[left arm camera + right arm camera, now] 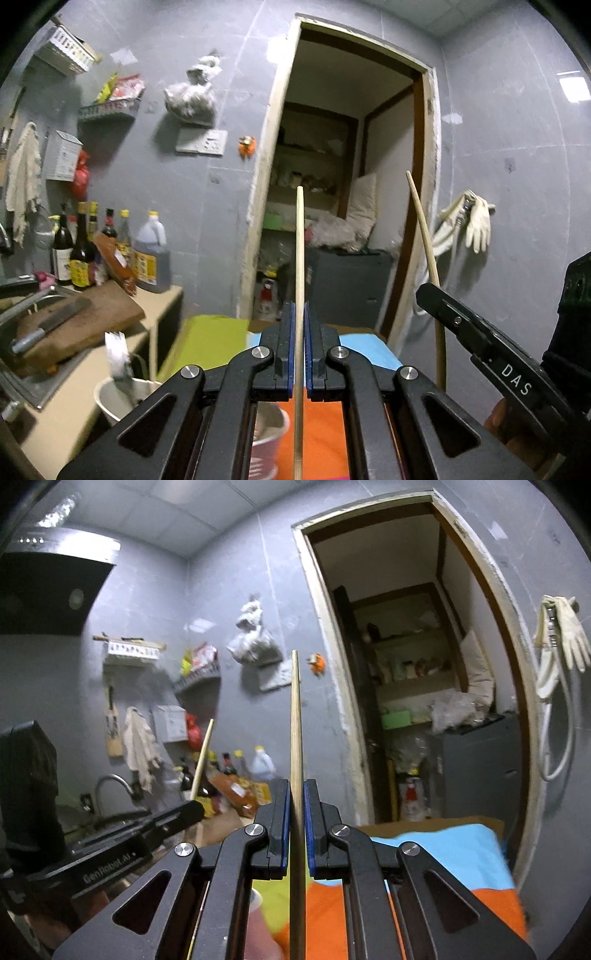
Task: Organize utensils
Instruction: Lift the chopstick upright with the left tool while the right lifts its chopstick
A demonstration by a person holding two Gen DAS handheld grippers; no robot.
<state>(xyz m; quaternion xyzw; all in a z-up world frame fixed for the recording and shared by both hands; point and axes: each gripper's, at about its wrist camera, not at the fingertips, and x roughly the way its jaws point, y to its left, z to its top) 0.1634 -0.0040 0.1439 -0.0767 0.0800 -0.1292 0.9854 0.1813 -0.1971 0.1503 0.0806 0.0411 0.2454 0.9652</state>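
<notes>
My left gripper (300, 314) is shut on a pale wooden chopstick (300, 254) that runs straight ahead between its blue pads, tip toward a doorway. My right gripper (296, 794) is shut on a second, darker chopstick (295, 720), also pointing ahead and slightly up. In the left wrist view the right gripper (428, 290) shows at the right with its chopstick (424, 229) rising from it. In the right wrist view the left gripper (195, 806) shows at the left with its chopstick (203, 757). Both are raised above a table covered in green, blue and orange cloths (321, 443).
A white cup (110, 395) holding a metal utensil stands below left, and a pink paper cup (269, 435) sits under the left gripper. A counter at left carries a cutting board with a cleaver (51, 321) and several sauce bottles (81, 254). An open doorway (332, 184) lies ahead.
</notes>
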